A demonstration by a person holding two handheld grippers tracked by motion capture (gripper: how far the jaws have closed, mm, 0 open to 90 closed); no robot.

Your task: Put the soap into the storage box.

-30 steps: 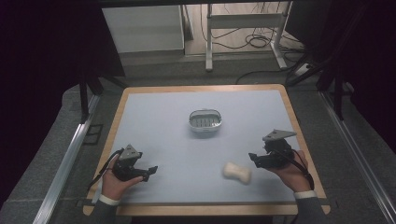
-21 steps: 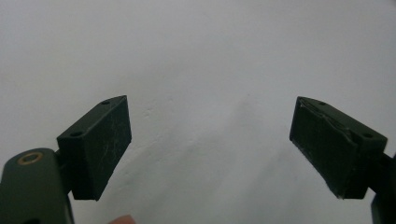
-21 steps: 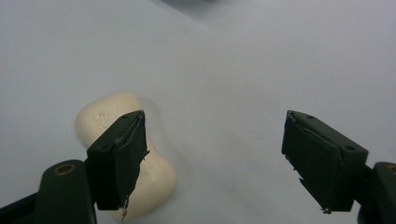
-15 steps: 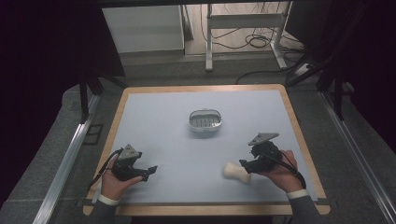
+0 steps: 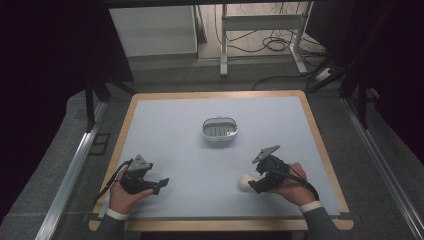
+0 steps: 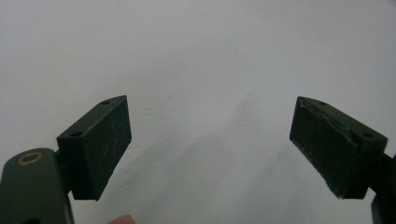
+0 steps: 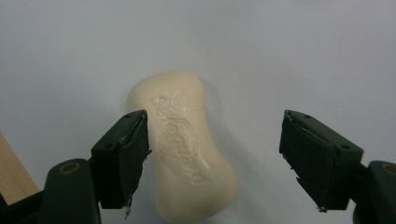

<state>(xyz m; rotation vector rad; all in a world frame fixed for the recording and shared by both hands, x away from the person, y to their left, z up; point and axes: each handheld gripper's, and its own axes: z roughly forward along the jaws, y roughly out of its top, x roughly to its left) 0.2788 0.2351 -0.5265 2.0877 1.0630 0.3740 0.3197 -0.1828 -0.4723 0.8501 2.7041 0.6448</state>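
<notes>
Table (image 5: pixel 165 120), pale blue-grey top with light wooden rim, across the middle of the high view. Small oval metal dish (image 5: pixel 219 129) with slatted insert at table centre. Cream waisted soap bar (image 7: pixel 184 144), embossed lettering up, lower right of the high view, lying flat between the right gripper (image 7: pixel 212 161) jaws, nearer the left one, unpinched; jaws apart, just narrowed slightly. Left gripper (image 6: pixel 210 144), lower left, jaws wide apart over bare tabletop.
</notes>
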